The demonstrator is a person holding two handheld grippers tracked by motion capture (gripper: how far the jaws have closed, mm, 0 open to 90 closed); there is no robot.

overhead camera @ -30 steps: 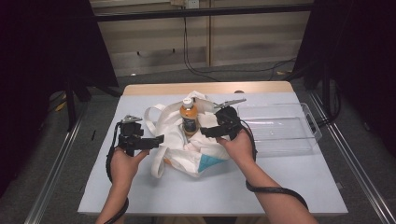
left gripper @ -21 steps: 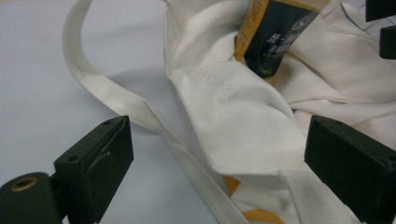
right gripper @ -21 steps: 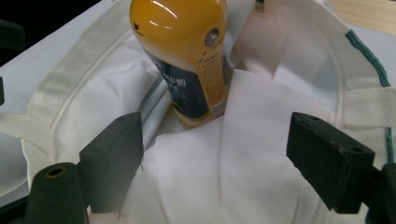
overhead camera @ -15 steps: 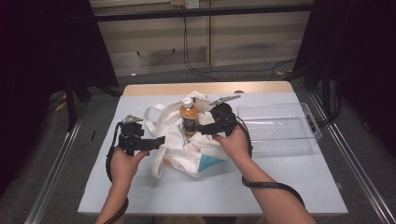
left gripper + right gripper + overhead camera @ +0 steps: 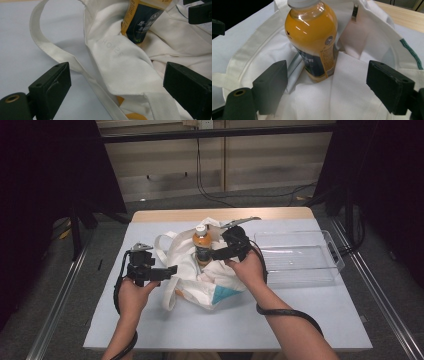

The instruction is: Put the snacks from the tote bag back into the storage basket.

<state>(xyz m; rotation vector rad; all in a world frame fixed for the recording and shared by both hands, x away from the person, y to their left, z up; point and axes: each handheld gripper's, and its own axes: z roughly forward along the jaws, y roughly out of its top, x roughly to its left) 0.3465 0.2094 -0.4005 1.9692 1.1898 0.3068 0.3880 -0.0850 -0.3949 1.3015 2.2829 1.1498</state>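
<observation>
— Dark walls and a grey floor ring the pale worktop (image 5: 300,315). How do the tongs stand?

— Left tongs (image 5: 172,268) sit at the centre left of the high view, spread wide with nothing between them. In the left gripper view the white cloth bag (image 5: 125,62) lies in the gap between the jaws, untouched as far as I can see.

— And the right?

— Right tongs (image 5: 214,255) are also wide, just right of centre, holding nothing. In the right gripper view the orange drink bottle (image 5: 312,40) stands ahead of them, beyond the jaw tips, upright in the bag's folds.

— Where is the bottle on the worktop?

— Centre of the high view, slightly above the middle, its white cap up and its lower part sunk in the crumpled bag. The bag's strap (image 5: 47,45) loops out toward the upper left of the left gripper view.

— Anything farther out?

— A clear plastic tray (image 5: 327,270) lies at the right of the frame, just beside the right hand (image 5: 250,270).
</observation>
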